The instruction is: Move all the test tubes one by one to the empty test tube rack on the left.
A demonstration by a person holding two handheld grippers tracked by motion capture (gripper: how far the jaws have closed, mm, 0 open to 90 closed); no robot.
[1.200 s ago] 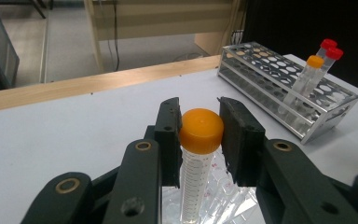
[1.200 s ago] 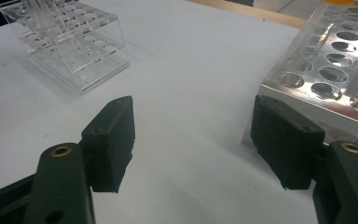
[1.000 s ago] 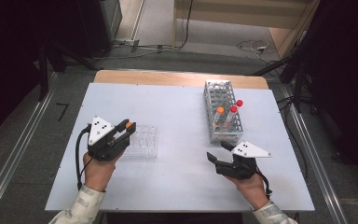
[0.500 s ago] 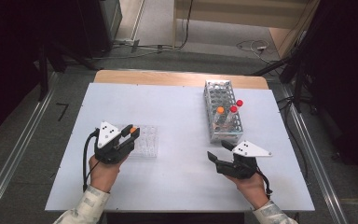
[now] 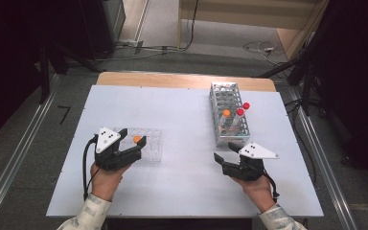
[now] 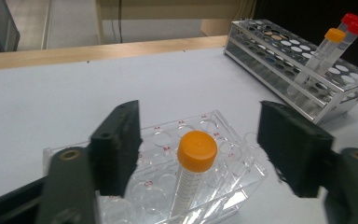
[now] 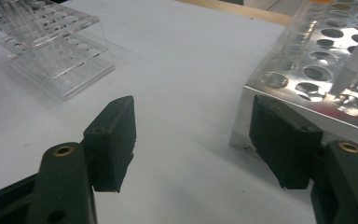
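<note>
An orange-capped tube [image 6: 193, 170] stands upright in a well of the clear plastic rack [image 6: 219, 128], seen in the high view as the tube's cap [image 5: 137, 139] in the clear rack [image 5: 151, 143]. My left gripper [image 6: 200, 135] straddles the tube; its jaws have just been opening and stand apart from the cap on both sides. In the high view the left gripper [image 5: 139, 146] sits at the rack's left end. My right gripper [image 5: 226, 152] rests open and empty on the table, just in front of the metal rack [image 5: 227, 103]. Its own view has the right gripper [image 7: 193, 126] beside the metal rack's corner [image 7: 261, 93].
The metal rack holds an orange-capped tube [image 5: 226, 113] and two red-capped tubes [image 5: 246, 106] at its near end. The white table top [image 5: 182, 120] ends at a wooden strip [image 5: 172, 80] at the back. Cables lie on the floor beyond.
The left gripper came down and rightward with the orange-capped tube, set it in the clear rack, and its jaws spread off it. The right gripper has kept still.
</note>
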